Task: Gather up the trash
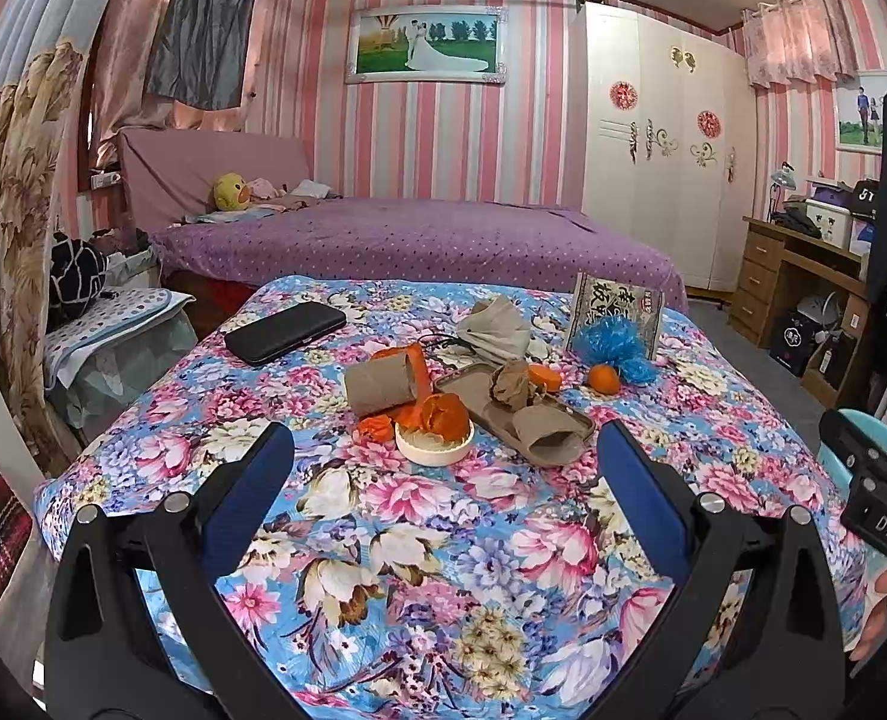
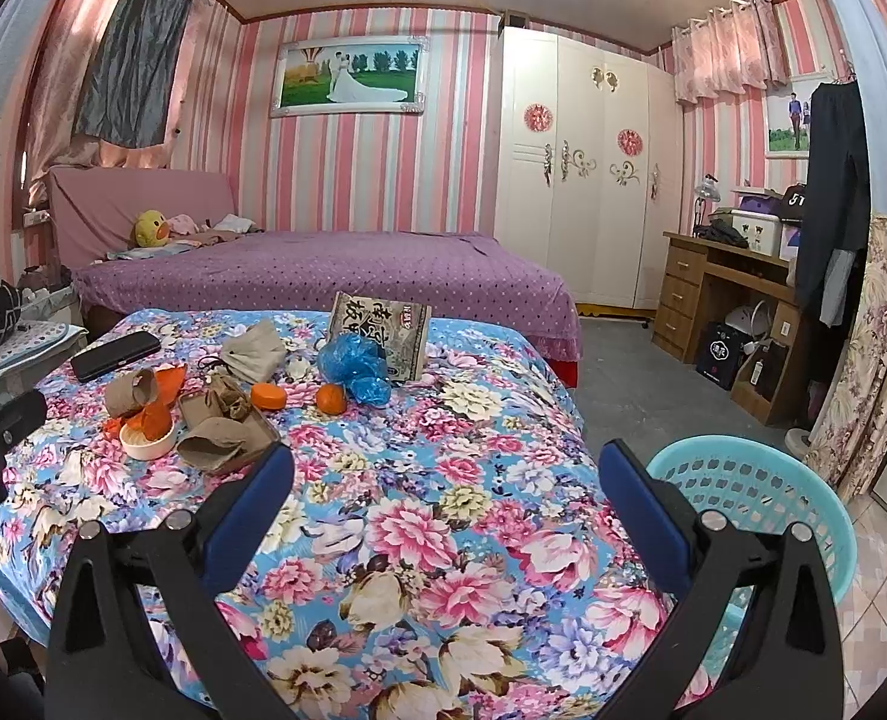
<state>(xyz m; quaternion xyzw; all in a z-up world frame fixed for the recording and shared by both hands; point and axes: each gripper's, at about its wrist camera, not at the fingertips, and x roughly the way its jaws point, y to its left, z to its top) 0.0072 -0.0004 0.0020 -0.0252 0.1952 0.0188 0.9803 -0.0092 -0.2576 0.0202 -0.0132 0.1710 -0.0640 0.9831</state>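
Left wrist view: two cardboard tubes (image 1: 378, 389), one tangerine (image 1: 604, 378), one phone (image 1: 285, 332)

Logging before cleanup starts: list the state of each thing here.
Left tool: open, empty.
Right tool: open, empty.
Basket: upright, looks empty.
Cardboard tube: lying sideways.
Orange peel: in white dish.
Snack bag: standing.
Wardrobe: doors shut.
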